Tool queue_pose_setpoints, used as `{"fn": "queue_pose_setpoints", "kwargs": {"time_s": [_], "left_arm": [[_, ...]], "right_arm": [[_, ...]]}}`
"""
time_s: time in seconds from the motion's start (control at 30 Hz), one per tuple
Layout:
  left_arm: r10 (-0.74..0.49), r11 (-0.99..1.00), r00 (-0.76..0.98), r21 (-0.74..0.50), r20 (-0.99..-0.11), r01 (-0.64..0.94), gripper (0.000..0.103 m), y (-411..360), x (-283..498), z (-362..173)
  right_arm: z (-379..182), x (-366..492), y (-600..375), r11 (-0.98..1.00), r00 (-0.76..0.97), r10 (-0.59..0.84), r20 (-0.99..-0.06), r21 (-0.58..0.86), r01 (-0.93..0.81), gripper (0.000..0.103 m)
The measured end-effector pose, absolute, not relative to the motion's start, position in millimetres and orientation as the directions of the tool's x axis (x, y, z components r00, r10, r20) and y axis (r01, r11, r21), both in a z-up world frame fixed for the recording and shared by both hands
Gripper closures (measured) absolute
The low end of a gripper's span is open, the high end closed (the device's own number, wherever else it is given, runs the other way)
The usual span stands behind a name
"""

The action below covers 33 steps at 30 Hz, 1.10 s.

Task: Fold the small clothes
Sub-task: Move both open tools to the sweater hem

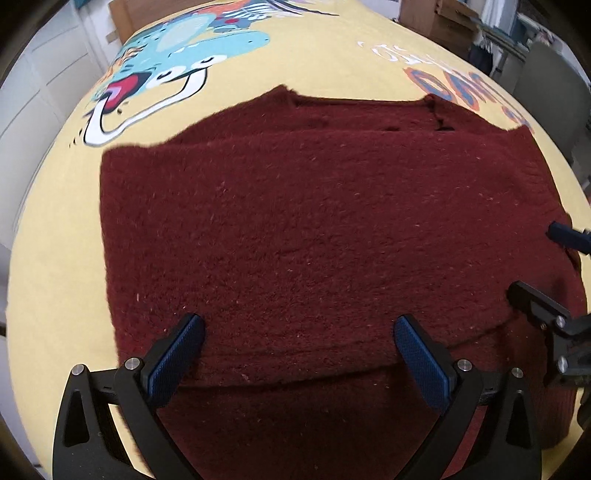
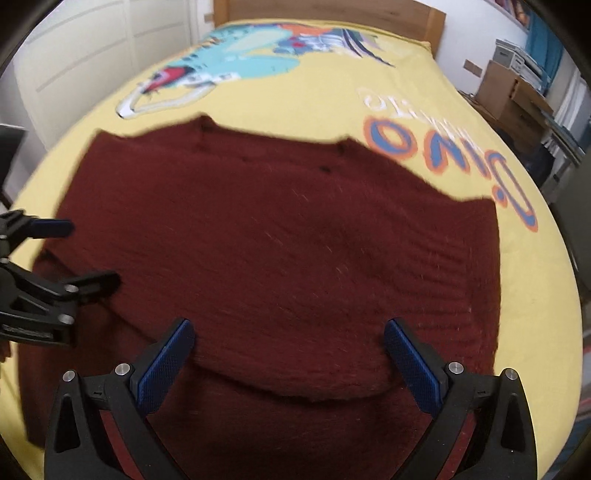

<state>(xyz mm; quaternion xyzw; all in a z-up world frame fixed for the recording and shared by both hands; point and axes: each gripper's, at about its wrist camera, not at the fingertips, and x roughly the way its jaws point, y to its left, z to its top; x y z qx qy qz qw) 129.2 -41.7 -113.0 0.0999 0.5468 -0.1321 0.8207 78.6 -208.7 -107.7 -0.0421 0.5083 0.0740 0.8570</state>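
Note:
A dark red knitted sweater (image 1: pixel 303 221) (image 2: pixel 280 236) lies flat on the yellow bedspread (image 1: pixel 55 229) (image 2: pixel 406 92), with one layer folded over the near part so a fold edge crosses near the fingertips. My left gripper (image 1: pixel 299 332) hovers above the near fold with its jaws wide apart and nothing between the blue pads. My right gripper (image 2: pixel 290 334) stands open the same way over the sweater's other side. Each gripper shows in the other's view: the right gripper (image 1: pixel 535 266) at the right edge, the left gripper (image 2: pixel 88 251) at the left edge.
The bedspread carries a cartoon print (image 1: pixel 173 62) (image 2: pixel 229 62) and lettering (image 2: pixel 443 155). A wooden headboard (image 2: pixel 332 14) stands at the far end. Cardboard boxes (image 2: pixel 513 96) and shelves sit right of the bed; white cupboard doors (image 2: pixel 92 55) stand left.

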Motion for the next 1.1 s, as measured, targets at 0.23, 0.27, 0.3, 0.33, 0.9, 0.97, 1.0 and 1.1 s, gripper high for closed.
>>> {"fn": "queue_pose_setpoints", "kwargs": {"time_s": [0.23, 0.27, 0.3, 0.33, 0.9, 0.97, 1.0, 1.1], "left_arm": [[-0.12, 0.969, 0.369, -0.029, -0.922, 0.243, 0.001, 4.4, 125.5, -112.0], [-0.129, 0.971, 0.363, -0.042, -0.923, 0.237, 0.001, 8.1, 124.9, -113.9], [-0.135, 0.97, 0.358, -0.05, -0.924, 0.238, 0.001, 10.8, 121.8, -114.4], [-0.131, 0.968, 0.357, -0.042, -0.925, 0.246, 0.001, 10.9, 119.8, -116.3], [-0.112, 0.973, 0.355, -0.03, -0.928, 0.228, 0.001, 9.0, 102.8, -91.4], [-0.139, 0.973, 0.365, -0.059, -0.921, 0.222, 0.001, 14.6, 97.4, -77.3], [-0.147, 0.973, 0.371, -0.066, -0.917, 0.222, 0.001, 17.4, 94.6, -71.0], [-0.149, 0.973, 0.384, -0.065, -0.911, 0.222, 0.001, 23.7, 83.1, -52.9]], "right_arm": [[-115.7, 82.4, -252.1, 0.996, 0.478, 0.019, -0.878, -0.027, -0.09, 0.001], [-115.9, 83.9, -260.4, 0.997, 0.476, 0.009, -0.879, -0.031, -0.076, 0.001], [-116.7, 83.6, -265.6, 0.997, 0.473, 0.009, -0.881, -0.027, -0.069, 0.001], [-118.0, 83.7, -269.9, 0.998, 0.467, 0.011, -0.884, -0.02, -0.061, 0.001], [-110.2, 75.9, -280.5, 0.998, 0.423, 0.058, -0.904, 0.039, -0.055, 0.001], [-100.3, 66.4, -279.3, 0.997, 0.433, 0.066, -0.899, 0.045, -0.058, 0.001], [-96.3, 61.0, -278.9, 0.997, 0.436, 0.069, -0.897, 0.048, -0.057, 0.001], [-79.9, 40.8, -282.8, 0.997, 0.455, 0.076, -0.887, 0.063, -0.045, 0.001]]}}
